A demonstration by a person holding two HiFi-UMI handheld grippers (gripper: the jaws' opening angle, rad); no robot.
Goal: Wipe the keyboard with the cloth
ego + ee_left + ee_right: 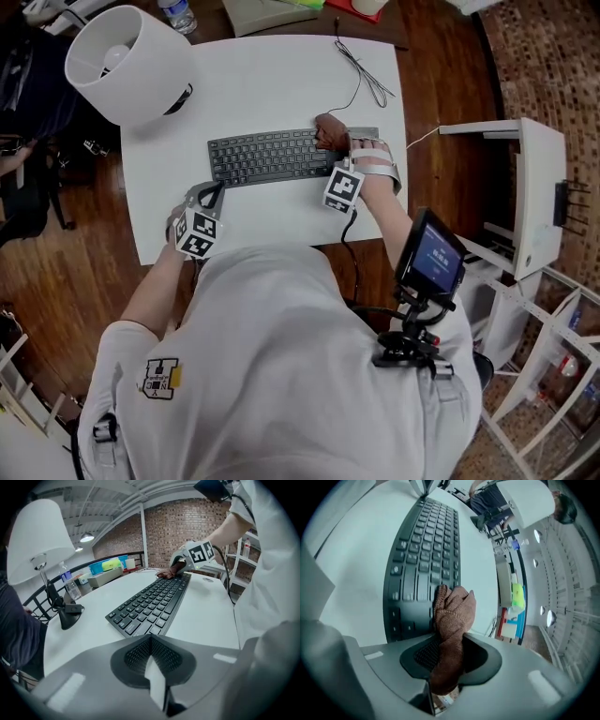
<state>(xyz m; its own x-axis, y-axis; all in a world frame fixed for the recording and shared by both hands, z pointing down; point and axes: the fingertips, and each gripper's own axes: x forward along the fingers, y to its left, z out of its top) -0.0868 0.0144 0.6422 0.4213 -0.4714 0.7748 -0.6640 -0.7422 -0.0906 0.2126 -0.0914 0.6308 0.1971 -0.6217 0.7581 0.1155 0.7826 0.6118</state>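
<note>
Cloth [453, 616] soft, limp; jaws of my right gripper [449, 660] pinch its bunched middle, tip ahead on keyboard [426, 545]. Left gripper [152, 660] closed, empty.

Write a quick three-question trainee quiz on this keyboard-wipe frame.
1. True or false: the cloth lies loose, gripped by nothing.
2. In the head view, the cloth sits on the keyboard's: A left end, B right half, C neither, it is off the keyboard?
3. Fill in: the ___ gripper's jaws hold nothing.
Key: 1 false, the right gripper grips it; 2 B; 3 left gripper.
</note>
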